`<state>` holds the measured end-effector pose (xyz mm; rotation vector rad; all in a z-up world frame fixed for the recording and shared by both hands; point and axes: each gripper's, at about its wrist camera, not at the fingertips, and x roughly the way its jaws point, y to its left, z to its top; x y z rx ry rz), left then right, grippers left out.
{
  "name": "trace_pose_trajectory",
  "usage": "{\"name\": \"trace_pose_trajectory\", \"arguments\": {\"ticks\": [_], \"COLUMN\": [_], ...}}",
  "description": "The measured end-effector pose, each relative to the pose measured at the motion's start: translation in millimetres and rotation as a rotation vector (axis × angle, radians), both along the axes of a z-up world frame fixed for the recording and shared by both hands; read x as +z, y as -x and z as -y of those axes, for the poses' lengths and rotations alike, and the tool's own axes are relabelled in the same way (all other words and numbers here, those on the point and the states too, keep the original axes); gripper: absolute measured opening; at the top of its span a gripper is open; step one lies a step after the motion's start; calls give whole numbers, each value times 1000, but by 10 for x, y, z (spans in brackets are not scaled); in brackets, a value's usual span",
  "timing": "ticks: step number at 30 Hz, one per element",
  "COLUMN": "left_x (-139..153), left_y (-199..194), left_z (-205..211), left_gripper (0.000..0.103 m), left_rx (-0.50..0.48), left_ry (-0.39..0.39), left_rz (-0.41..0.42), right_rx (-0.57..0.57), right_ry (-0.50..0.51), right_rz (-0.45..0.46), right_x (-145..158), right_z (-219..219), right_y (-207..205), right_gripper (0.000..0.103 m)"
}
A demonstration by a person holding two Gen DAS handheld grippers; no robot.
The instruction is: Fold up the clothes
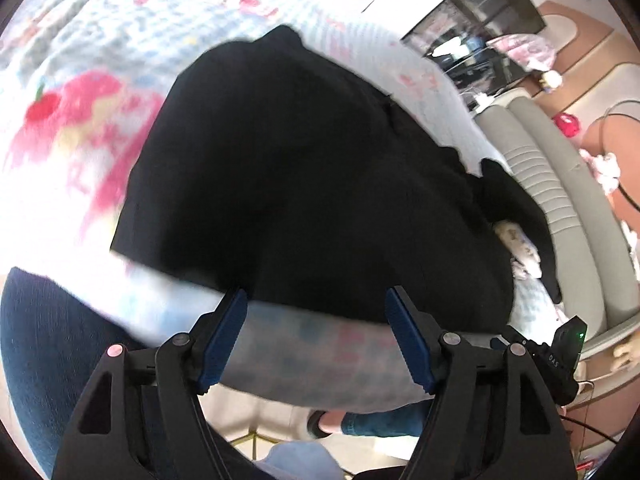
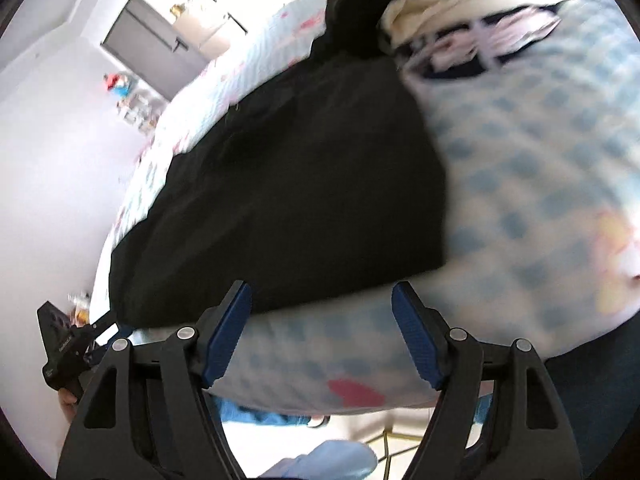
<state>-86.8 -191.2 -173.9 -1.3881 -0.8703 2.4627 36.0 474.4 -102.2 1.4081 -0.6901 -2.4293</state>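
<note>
While the black garment [image 1: 320, 176] lies spread flat across the middle of both views, on the checked bedspread [image 1: 120, 20] with its pink fruit print, you've got both claws hovering just off its near hem. Your left gripper [image 1: 316, 336] stands wide, blue pads [image 1: 224, 340] apart, nothing between them but blurred bedspread; the hem sits right at the pad tips along the lower middle of the frame. Same story on the right: your right gripper [image 2: 320, 336] is spread wide and empty, with the garment's lower edge [image 2: 256, 300] touching the tip line at lower left.

To my eye, this is the reach for the hem. Come in low, slide one pad under the cloth edge on each side, and pinch only the black fabric, not the bedspread beneath. Match the two grips so the fold lifts evenly.

Watch the surroundings. In the right view a pale crumpled garment [image 2: 460, 4] sits at the upper right, just beside the black one's far end, and could catch as you fold over. In the left view a grey padded headboard [image 1: 560, 184] runs down the right side, and a small printed cloth [image 1: 516, 240] peeks from under the black edge there.
</note>
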Motion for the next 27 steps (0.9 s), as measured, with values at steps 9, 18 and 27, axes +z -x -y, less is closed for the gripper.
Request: {"name": "trace_pose_trajectory", "arguments": {"ticks": [9,18,27], "left_x": [-30,-354,-206], "left_y": [136,252,455], "left_z": [222,-15,32], "left_gripper": [74,75,75], "left_rx": [71,63,74], "left_ry": [-102,-171,-169], "left_rz": [-25,17,-32], "right_rx": [-17,-66,-77], "right_ry": [26,49,88], "right_rz": [-4,43,-80], "right_x": [-8,-171,223], "right_z": [-9,66,99], "right_y": [151,298,415], "right_gripper": [75,83,80]}}
